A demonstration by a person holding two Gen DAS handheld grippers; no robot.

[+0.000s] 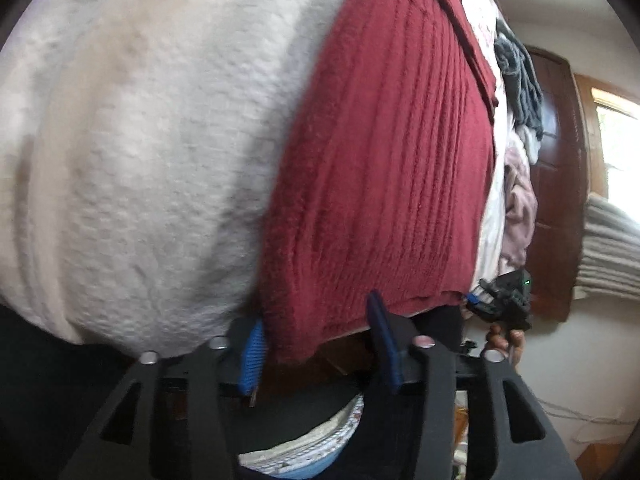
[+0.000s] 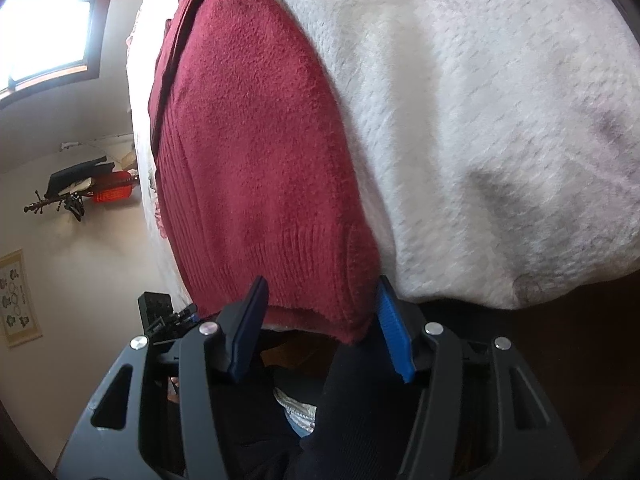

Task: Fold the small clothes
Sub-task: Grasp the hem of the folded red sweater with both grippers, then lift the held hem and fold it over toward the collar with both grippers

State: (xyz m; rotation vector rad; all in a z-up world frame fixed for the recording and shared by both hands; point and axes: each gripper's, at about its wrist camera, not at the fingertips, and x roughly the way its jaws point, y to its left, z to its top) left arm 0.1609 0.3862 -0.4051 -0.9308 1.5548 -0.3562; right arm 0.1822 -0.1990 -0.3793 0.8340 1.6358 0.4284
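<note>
Left gripper nearest the lens: blue pads apart, straddling one near corner of a dark red knit garment, not clamped. Garment lies flat on a white textured bedcover, hem at the bed's near edge; ribbed vertical knit, fuzzy nap, a folded band along the far side. Right gripper: pads likewise apart, the other near hem corner hanging between them. Heaped clothes at the bed's far edge.
</note>
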